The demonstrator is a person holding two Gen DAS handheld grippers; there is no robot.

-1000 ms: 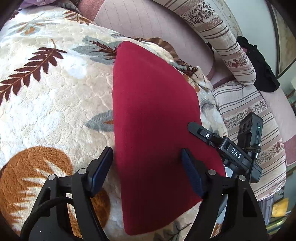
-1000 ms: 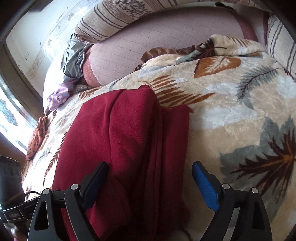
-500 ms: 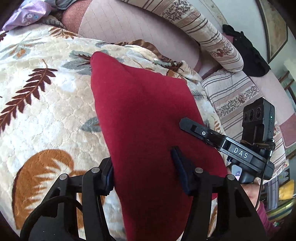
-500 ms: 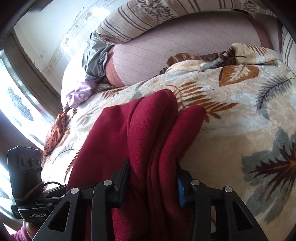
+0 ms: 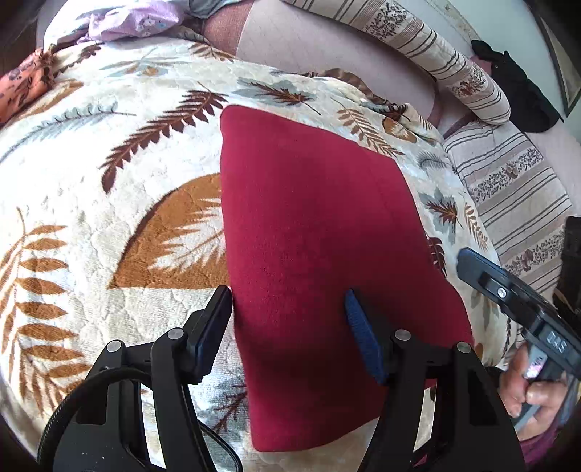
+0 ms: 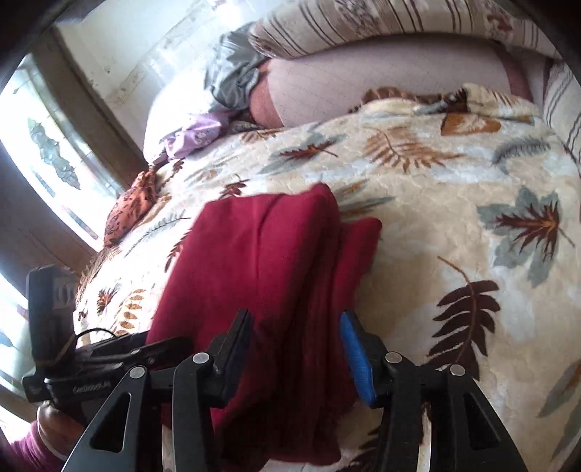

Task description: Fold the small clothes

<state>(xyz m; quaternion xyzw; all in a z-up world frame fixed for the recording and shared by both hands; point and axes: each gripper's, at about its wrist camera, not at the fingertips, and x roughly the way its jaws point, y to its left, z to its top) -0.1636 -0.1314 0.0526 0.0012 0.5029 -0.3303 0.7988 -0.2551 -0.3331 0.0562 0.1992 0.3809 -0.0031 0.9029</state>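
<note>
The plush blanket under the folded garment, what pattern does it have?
Cream plush blanket with brown, orange and grey-blue leaves; clearest in the left wrist view.

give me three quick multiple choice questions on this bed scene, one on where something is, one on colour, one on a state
1. Where does the red garment lie?
A. on the leaf-print blanket
B. on the striped pillow
C. on the floor

2. What colour is the crumpled cloth at the blanket's far edge, beside the orange cloth?
A. green
B. lilac
C. black

3. How is the red garment?
A. hung up
B. spread out in one layer
C. folded into layers

Answers:
1. A, the leaf pattern shows all around it.
2. B, pale purple with small flowers in the left view.
3. C, the right view shows stacked edges running between the fingers of the right tool.
</note>
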